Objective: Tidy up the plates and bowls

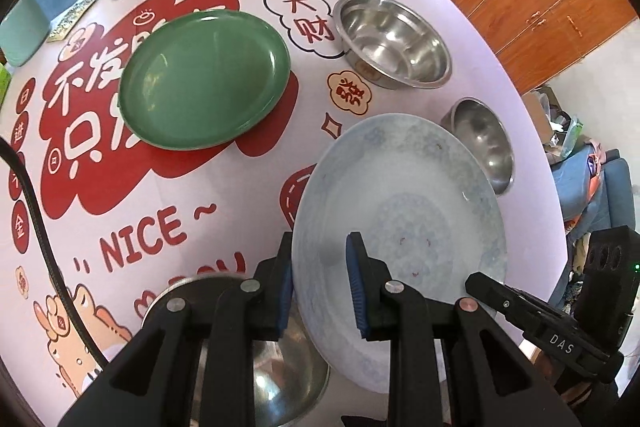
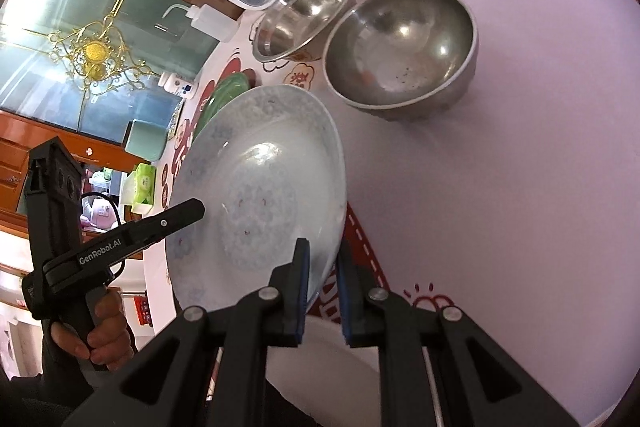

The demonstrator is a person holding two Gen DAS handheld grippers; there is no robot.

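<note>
2 grippers clamp 1 pale blue plate, tilted above the table.

The left gripper [image 1: 320,279] pinches the pale blue plate [image 1: 400,211] at 1 rim and the right gripper [image 2: 322,279] pinches the opposite rim. Beyond it, the green plate [image 1: 204,79] lies flat on the printed tablecloth [image 1: 160,227], with 2 steel bowls [image 1: 394,41] near the table's far edge.
</note>
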